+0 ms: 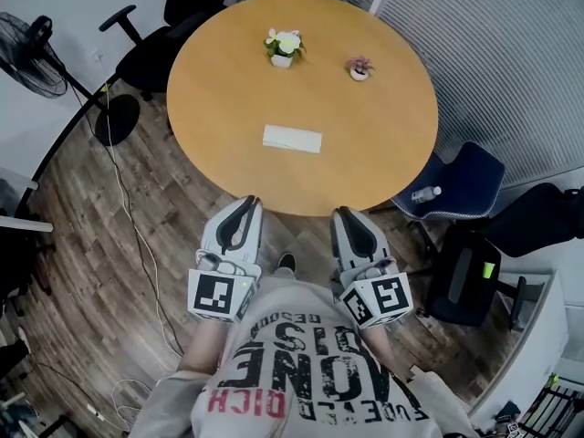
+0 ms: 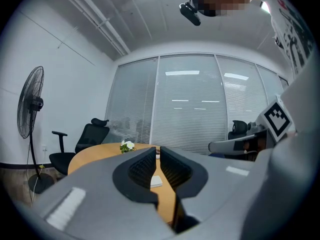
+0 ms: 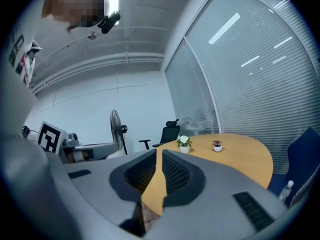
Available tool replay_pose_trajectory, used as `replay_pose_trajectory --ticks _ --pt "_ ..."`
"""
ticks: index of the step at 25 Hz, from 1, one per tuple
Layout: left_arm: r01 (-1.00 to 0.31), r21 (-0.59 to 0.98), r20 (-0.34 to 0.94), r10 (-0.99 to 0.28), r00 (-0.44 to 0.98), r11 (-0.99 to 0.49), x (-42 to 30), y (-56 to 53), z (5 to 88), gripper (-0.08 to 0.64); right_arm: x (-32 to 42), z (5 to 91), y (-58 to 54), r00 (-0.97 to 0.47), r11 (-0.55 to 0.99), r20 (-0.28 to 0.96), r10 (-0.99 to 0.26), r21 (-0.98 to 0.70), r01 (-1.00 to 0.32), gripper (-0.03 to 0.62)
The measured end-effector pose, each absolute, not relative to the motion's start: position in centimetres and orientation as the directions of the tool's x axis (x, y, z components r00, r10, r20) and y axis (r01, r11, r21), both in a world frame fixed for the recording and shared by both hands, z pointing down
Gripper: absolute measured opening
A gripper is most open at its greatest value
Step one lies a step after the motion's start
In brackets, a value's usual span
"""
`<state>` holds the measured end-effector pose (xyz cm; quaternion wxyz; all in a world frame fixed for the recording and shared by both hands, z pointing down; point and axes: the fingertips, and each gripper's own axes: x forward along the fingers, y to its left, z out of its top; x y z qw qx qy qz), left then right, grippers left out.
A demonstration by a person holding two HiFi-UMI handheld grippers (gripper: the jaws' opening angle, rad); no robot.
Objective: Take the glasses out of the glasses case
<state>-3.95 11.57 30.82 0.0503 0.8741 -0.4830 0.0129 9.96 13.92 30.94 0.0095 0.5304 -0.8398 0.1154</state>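
A shut white glasses case (image 1: 292,139) lies flat near the middle of the round wooden table (image 1: 219,71). No glasses show. Both grippers are held level side by side at the table's near edge, pointing at the case and well short of it. My left gripper (image 1: 248,204) has its jaws almost together with nothing between them; in the left gripper view a piece of the case (image 2: 156,181) shows through the slit behind the left gripper (image 2: 156,151). My right gripper (image 1: 342,213) (image 3: 159,151) is shut and empty.
A white flower pot (image 1: 284,47) and a small potted plant (image 1: 359,67) stand at the table's far side. A black office chair (image 1: 155,44) and a floor fan (image 1: 36,48) are at the left, a blue chair (image 1: 465,185) with a bottle (image 1: 425,193) at the right. Cables lie on the floor.
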Motion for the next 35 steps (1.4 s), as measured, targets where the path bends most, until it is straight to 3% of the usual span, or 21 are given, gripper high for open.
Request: replay_pose_trajectory --ticks 16,35 --pt "-0.837 0.082 0.072 -0.834 0.547 -0.542 -2.5 8.4 31.1 0.034 12.1 32.0 11.0 -0.405 0.370 0.163 -0.900 -0.206 -0.906 0.029" --pt "-0.740 0.113 0.068 -0.737 0.672 -0.664 -4.1 -6.5 31.4 0.034 9.7 32.6 -1.2 -0.289 0.250 0.221 -0.931 -0.190 -0.950 0.029"
